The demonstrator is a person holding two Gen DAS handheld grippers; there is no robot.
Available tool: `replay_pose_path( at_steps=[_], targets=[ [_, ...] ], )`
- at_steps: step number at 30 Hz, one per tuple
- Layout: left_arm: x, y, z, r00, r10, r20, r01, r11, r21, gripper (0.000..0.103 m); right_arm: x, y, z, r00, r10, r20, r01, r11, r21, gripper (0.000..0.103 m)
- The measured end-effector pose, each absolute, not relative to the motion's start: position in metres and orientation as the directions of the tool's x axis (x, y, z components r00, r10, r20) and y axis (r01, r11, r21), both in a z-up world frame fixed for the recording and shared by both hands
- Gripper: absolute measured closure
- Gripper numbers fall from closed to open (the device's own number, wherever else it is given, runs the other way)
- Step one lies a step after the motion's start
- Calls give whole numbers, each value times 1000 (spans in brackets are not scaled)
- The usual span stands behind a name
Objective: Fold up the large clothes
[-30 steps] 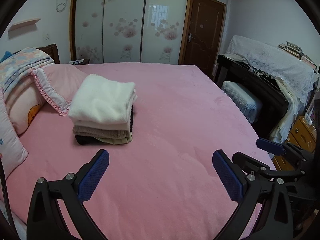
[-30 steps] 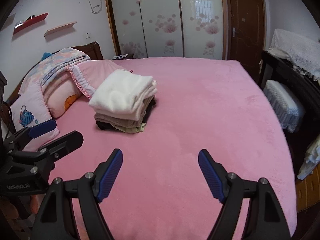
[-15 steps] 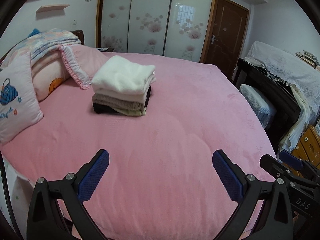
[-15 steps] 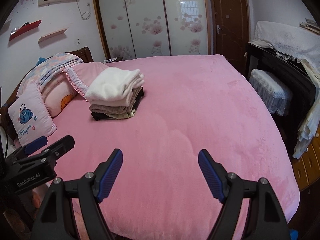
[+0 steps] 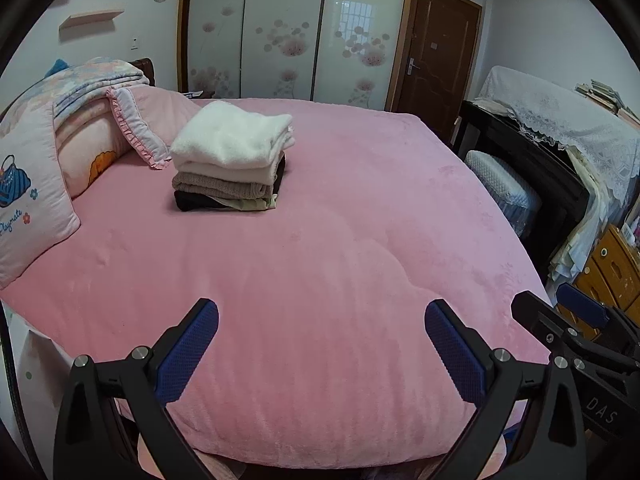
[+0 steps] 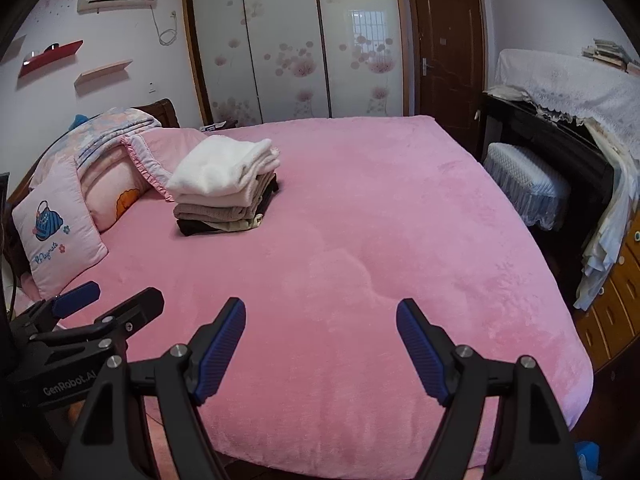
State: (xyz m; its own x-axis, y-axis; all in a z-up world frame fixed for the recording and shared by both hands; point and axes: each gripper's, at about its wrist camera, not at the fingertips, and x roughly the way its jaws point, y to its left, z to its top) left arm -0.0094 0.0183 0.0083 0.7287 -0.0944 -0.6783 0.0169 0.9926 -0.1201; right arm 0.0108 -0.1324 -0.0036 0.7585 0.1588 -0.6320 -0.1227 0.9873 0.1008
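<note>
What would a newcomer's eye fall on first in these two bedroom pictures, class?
First the pink bed, which fills most of both views. Next the stack of folded clothes on it, white on top and dark at the bottom, beside the pillows at the head end. Nearest the camera, the left gripper and right gripper are both open and empty over the foot of the bed.

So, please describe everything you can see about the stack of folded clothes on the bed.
The stack of folded clothes lies on the pink bedspread, close to the frilled pink pillow; contact cannot be told. A fluffy white piece is on top, then a cream one, a beige knit, a pale yellowish layer and a black piece lowest. Edges are roughly aligned. Nothing grips it.
</note>
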Motion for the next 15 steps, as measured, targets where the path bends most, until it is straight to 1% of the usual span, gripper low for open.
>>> replay_pose_path(
  at_steps=[8, 15],
  targets=[
    [-12, 14, 9, 727, -86, -681, 18, 994, -107, 1, 5, -133, -1, 778, 132, -615, -107, 991, 77, 25],
    [-16, 11, 10, 733, -98, -673, 34, 994, -107, 1, 7, -136, -2, 773, 106, -626, -88, 994, 60, 25]
  ],
)
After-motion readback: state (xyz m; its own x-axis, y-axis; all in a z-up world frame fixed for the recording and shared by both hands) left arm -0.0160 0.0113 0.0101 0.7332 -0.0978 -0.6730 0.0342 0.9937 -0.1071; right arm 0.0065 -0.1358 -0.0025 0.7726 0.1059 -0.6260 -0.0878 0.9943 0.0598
